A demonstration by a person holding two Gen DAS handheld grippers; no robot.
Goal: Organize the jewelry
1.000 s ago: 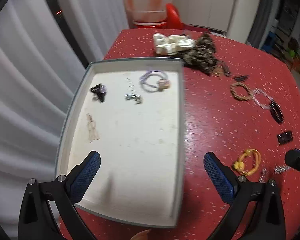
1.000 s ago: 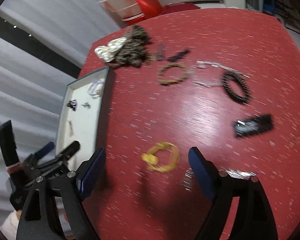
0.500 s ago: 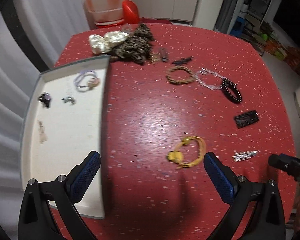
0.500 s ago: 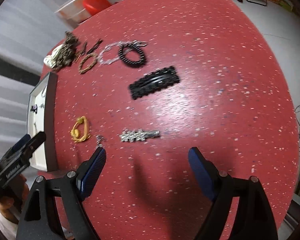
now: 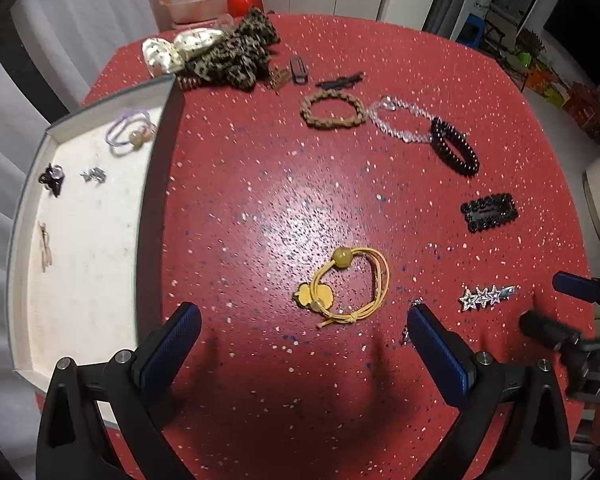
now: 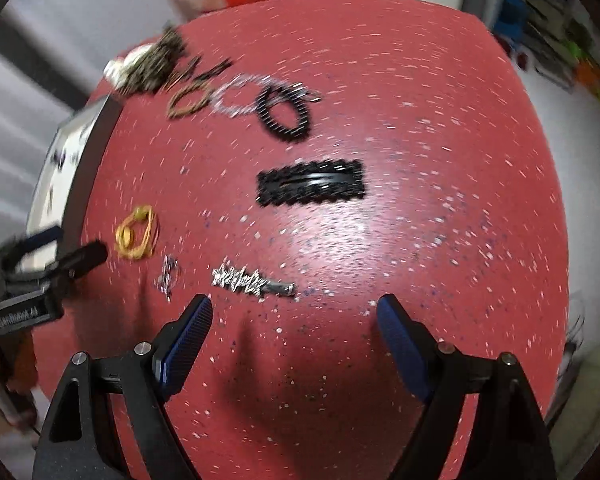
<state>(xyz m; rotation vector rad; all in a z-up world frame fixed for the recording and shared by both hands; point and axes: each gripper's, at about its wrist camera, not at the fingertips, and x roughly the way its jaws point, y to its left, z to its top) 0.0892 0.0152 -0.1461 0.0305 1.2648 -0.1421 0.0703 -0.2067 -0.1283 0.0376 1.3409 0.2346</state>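
From the left wrist camera, the left gripper hovers over the speckled red table with its blue-padded fingers spread wide and nothing between them. Just ahead of the gap lies a yellow cord hair tie with a bead and a flower charm. To the left sits a shallow white rectangular tray with a grey rim, holding a lilac hair tie, a small black clip, a tiny silver piece and a pale thin clip. Farther back on the table are a braided tan bracelet, a clear beaded chain, a black beaded bracelet and a leopard-print scrunchie. On the right lie a black scalloped snap clip and a silver star hair clip, with the right gripper near the table edge.

From the right wrist camera, which is motion-blurred, the right gripper is likewise opened wide and empty above the table. The silver star hair clip lies just ahead of its fingers, the black snap clip beyond it, and the yellow hair tie off to the left beside the left gripper.
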